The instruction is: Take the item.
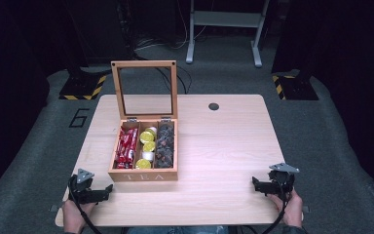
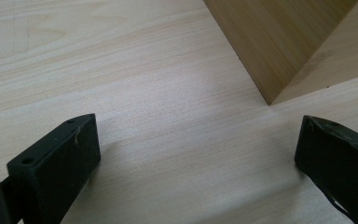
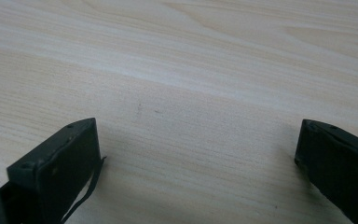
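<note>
- Tea box (image 1: 144, 146), lid up, sits left of centre on the table (image 1: 224, 146) in the high view; the left gripper (image 1: 108, 189) and right gripper (image 1: 254, 183) rest at the lower corners.
- Left gripper view: fingers (image 2: 56, 163) spread wide, empty; the tea box corner at upper right.
- Right gripper view: fingers (image 3: 56, 163) wide apart over bare table.

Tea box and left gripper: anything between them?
Nothing: bare table lies between the open left gripper and the tea box corner, as the left gripper view shows.
</note>
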The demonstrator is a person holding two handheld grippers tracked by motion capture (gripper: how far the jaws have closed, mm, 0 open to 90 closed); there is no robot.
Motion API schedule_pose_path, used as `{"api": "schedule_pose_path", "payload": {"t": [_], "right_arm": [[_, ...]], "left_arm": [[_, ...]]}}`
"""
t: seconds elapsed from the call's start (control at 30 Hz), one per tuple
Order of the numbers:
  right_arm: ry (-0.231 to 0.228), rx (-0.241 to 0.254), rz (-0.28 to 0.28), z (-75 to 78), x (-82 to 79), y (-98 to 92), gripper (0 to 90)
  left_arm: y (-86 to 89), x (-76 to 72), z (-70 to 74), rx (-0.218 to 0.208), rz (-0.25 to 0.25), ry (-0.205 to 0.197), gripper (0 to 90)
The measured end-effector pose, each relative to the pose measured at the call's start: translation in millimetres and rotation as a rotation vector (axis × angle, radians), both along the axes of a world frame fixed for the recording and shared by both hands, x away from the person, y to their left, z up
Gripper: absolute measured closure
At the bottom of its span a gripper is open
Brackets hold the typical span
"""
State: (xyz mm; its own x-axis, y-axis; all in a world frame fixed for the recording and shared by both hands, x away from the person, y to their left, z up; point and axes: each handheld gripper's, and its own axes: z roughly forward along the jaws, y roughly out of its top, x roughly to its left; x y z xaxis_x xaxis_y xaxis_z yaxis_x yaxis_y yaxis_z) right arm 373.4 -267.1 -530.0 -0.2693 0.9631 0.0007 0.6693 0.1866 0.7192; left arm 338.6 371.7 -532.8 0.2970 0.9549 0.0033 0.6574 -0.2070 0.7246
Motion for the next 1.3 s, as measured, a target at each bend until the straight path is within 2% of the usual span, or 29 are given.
{"api": "schedule_pose_path", "payload": {"t": [0.13, 0.67, 0.77, 0.9, 1.0, 1.03, 1.2, 1.3], "right_arm": [[-0.003, -0.001, 0.028, 0.0, 0.9, -2.6, 0.0], [0.004, 0.003, 0.023, 0.8, 4.2, -0.7, 0.0], [0.006, -0.006, 0.028, 0.9, 4.6, -0.8, 0.0], [0.007, -0.007, 0.038, 1.1, 4.6, 0.0, 0.0], [0.010, -0.003, 0.037, 1.1, 4.6, 0.0, 0.0], [0.016, 0.003, 0.030, 1.2, 4.1, 0.9, 0.0], [0.016, 0.003, 0.031, 1.2, 4.1, 0.8, 0.0], [0.011, -0.003, 0.038, 1.1, 4.6, 0.0, 0.0]], "left_arm": [[-0.1, 0.0, 0.1, 0.000, 0.000, 0.001, 0.1], [-4.8, 5.6, 0.4, 0.000, 0.042, 0.003, 0.0], [-5.1, 1.9, 1.4, -0.006, 0.032, 0.011, 0.1], [-3.3, -0.7, 1.8, -0.034, 0.033, -0.003, 0.1], [-1.7, -3.2, 5.6, -0.035, 0.029, -0.005, 0.2], [-1.4, -3.9, 8.3, -0.049, 0.025, -0.024, 0.2], [0.5, -5.6, 17.1, -0.066, 0.011, -0.034, 0.2], [-0.3, -6.1, 22.4, -0.064, 0.001, -0.041, 0.2]]}}
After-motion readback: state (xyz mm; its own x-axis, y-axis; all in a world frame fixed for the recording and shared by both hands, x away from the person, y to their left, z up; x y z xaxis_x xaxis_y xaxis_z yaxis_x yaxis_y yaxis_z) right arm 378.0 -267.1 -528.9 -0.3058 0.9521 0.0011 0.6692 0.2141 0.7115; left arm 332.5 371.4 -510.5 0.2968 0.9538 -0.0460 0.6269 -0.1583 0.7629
